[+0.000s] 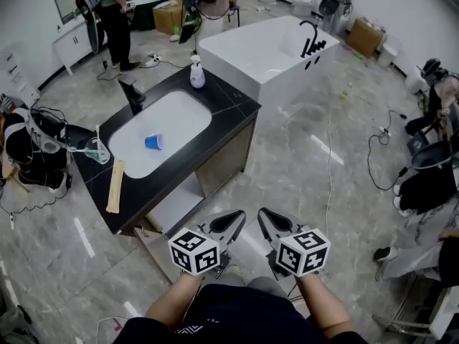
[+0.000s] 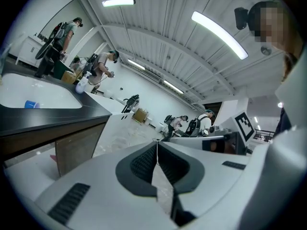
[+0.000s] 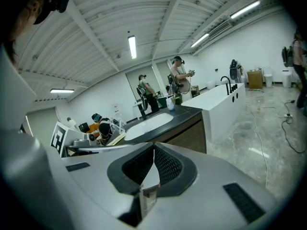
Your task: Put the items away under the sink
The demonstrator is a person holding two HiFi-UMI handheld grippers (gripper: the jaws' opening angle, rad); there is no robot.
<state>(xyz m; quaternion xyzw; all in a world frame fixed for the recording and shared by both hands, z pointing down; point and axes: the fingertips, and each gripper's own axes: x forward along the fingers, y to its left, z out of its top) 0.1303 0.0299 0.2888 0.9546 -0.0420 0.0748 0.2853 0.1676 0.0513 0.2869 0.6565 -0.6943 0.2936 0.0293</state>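
The black vanity counter [image 1: 229,106] holds a white sink [image 1: 179,117] with a small blue cup [image 1: 153,142] lying in the basin. A white soap bottle [image 1: 196,74] stands at the counter's far corner, beside a black faucet [image 1: 133,95]. A long wooden piece [image 1: 115,185] and a clear holder [image 1: 97,151] rest at the near left end. Under the sink the cabinet [image 1: 176,205] stands open, its interior pale. My left gripper [image 1: 239,216] [image 2: 157,143] and right gripper [image 1: 262,214] [image 3: 153,147] hover side by side in front of the vanity, both shut and holding nothing.
A white bathtub [image 1: 280,45] stands behind the vanity. The open cabinet door [image 1: 152,248] juts out near the floor on my left. Cables [image 1: 380,142] trail over the tiled floor at right. Bags and gear [image 1: 29,149] crowd the left; people [image 1: 115,13] stand at the back.
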